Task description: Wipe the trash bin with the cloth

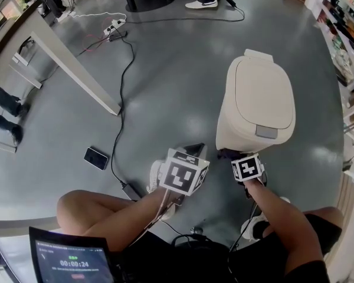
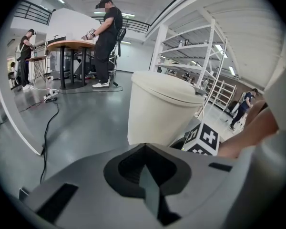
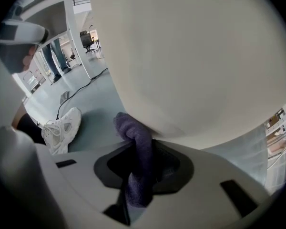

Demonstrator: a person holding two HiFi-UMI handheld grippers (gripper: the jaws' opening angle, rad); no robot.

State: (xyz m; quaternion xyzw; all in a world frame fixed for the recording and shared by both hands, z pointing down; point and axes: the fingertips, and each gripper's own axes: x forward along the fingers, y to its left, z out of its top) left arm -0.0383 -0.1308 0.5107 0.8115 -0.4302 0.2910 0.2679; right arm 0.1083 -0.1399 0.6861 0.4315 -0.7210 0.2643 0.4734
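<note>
The cream trash bin stands upright on the grey floor with its lid down. My right gripper is low at the bin's front base, shut on a dark purple cloth. In the right gripper view the cloth's bunched end presses against the bin's curved wall. My left gripper hovers just left of the bin, apart from it. Its jaws stand shut with nothing in them. The left gripper view shows the bin ahead and the right gripper's marker cube beside it.
A black phone and a black cable lie on the floor to the left. A white table leg slants at upper left. Shelving lines the right. White shoes rest near the bin. People stand far off.
</note>
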